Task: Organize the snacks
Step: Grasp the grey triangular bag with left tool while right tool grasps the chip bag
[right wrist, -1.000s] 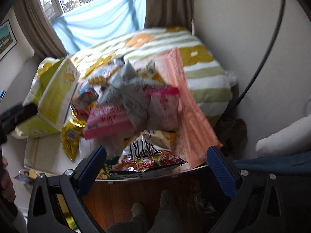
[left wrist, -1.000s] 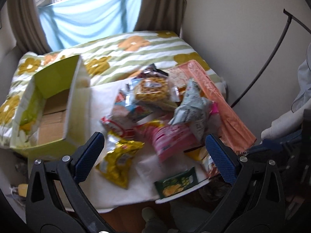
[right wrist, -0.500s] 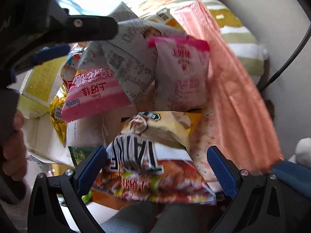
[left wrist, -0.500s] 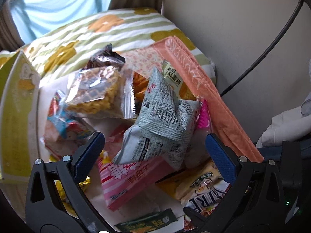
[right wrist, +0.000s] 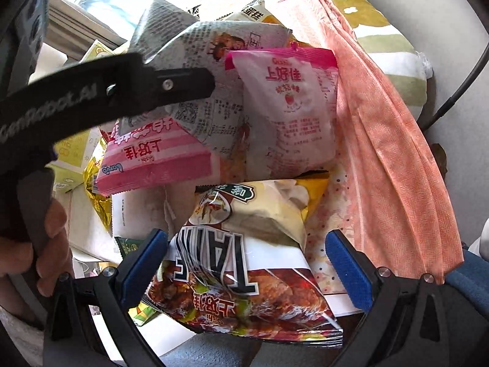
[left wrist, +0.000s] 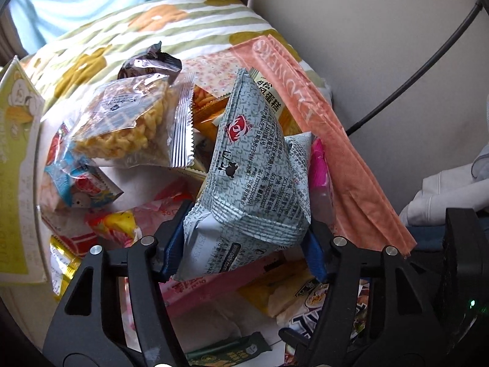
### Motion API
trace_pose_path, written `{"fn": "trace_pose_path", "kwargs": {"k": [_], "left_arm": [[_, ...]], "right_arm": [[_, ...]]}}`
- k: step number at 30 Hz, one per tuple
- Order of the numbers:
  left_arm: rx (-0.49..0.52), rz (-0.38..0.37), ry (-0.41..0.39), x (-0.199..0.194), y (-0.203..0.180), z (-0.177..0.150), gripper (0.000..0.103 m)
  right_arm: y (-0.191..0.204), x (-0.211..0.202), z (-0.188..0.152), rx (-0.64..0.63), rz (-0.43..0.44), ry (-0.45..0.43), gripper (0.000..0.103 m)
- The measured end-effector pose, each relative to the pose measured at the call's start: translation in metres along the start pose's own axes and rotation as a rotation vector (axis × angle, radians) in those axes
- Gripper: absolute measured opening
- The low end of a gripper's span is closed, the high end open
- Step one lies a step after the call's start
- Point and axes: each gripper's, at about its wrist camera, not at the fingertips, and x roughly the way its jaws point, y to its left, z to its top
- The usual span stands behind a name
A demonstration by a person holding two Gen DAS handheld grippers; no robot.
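Note:
A pile of snack packets lies on a white table. My left gripper (left wrist: 244, 244) is shut on the lower end of a grey newsprint-pattern bag (left wrist: 259, 183); the same bag shows in the right wrist view (right wrist: 214, 70) behind the left gripper's arm. My right gripper (right wrist: 247, 263) has its jaws on either side of a red and white chip bag (right wrist: 238, 275) at the table's front edge, not pressed on it. A pink strawberry packet (right wrist: 290, 116) and a pink striped packet (right wrist: 152, 159) lie just beyond.
An open yellow-green cardboard box (left wrist: 18, 159) stands at the left. A clear bag of yellow noodle snack (left wrist: 128, 122), a dark wrapper (left wrist: 149, 64) and an orange cloth bag (left wrist: 330, 140) lie around. A flowered bed (left wrist: 171, 27) is behind, a wall to the right.
Both grippers have moved in close to the pile. My left gripper has shut on the grey bag. My right gripper's jaws have narrowed around the chip bag.

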Motion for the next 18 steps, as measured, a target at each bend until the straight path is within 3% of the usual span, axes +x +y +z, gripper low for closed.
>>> {"fn": "trace_pose_path", "kwargs": {"k": [3, 7, 9, 12, 18], "left_arm": [[0.012, 0.015, -0.013, -0.008, -0.002, -0.005, 0.061], [0.034, 0.046, -0.029, -0.022, -0.006, -0.011, 0.061], [0.039, 0.056, -0.041, -0.029, -0.005, -0.014, 0.061], [0.035, 0.054, -0.052, -0.040, -0.003, -0.018, 0.061], [0.034, 0.046, -0.080, -0.067, 0.003, -0.027, 0.061]], "right_arm": [[-0.004, 0.001, 0.006, -0.002, -0.004, 0.001, 0.101], [-0.006, -0.002, 0.004, 0.023, 0.027, 0.000, 0.089], [-0.007, -0.001, 0.004, 0.028, 0.019, 0.008, 0.072], [-0.009, -0.004, 0.002, 0.040, 0.027, 0.003, 0.063], [-0.008, -0.014, -0.004, 0.044, -0.008, -0.034, 0.058]]}}
